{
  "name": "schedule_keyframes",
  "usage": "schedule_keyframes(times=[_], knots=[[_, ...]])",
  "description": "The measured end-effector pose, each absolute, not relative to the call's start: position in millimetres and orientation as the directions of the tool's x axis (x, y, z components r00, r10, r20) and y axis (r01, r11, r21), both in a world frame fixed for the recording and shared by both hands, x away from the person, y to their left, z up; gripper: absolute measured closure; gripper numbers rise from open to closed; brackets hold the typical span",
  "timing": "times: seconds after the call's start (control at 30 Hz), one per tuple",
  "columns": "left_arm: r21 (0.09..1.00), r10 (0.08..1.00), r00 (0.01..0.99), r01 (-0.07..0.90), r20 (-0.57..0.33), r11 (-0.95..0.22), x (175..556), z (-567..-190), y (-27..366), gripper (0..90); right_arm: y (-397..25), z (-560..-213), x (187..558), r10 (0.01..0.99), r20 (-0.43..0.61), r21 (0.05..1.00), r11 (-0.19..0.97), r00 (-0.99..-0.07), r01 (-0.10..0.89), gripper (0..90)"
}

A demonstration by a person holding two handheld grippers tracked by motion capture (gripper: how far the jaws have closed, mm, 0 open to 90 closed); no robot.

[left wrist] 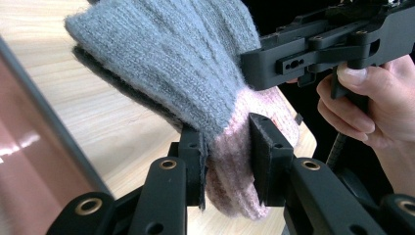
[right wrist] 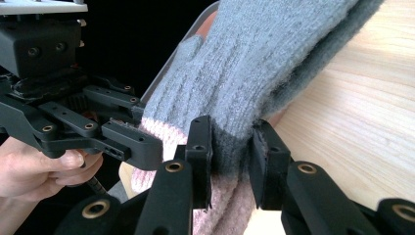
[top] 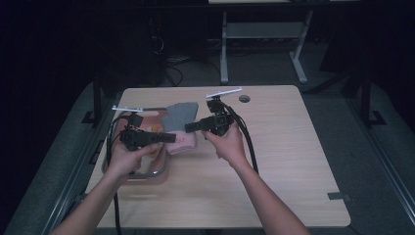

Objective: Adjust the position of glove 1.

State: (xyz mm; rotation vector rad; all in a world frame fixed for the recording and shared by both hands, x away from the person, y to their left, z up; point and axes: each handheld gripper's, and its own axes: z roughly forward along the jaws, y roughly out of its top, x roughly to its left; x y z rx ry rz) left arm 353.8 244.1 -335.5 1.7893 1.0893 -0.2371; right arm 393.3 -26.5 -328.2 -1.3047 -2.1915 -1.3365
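A grey knitted glove (top: 181,113) with a pink cuff (top: 185,143) is held just above the left half of the wooden table (top: 274,156). My left gripper (top: 169,138) comes in from the left and is shut on the pink cuff (left wrist: 230,166). My right gripper (top: 189,127) comes in from the right and is shut on the glove (right wrist: 235,98) where grey meets pink. The two sets of jaws nearly touch. In the left gripper view my left gripper (left wrist: 227,161) pinches the cuff, with the other gripper's black body (left wrist: 318,44) just above. My right gripper (right wrist: 230,156) clamps the knit.
A reddish tray (top: 159,172) with a grey rim lies under my left hand at the table's left edge, partly past it. A round cable hole (top: 244,98) sits near the far edge. Bare wood stretches to the right and front. Beyond stands a desk frame (top: 224,49).
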Motion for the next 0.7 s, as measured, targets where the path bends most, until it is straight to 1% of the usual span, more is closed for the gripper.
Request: schedule_keyframes(times=[0.3, 0.7], knots=[[0.649, 0.573, 0.574, 0.755, -0.584, -0.095, 353, -331, 259, 69.8, -9, -323, 398, 0.539, 0.602, 0.593, 0.193, -0.589, 0.782, 72.6], [0.653, 0.588, 0.566, 0.753, -0.578, -0.083, 352, -331, 281, 70.2, 10, -326, 402, 0.513, 0.620, 0.588, 0.198, -0.594, 0.784, 71.8]])
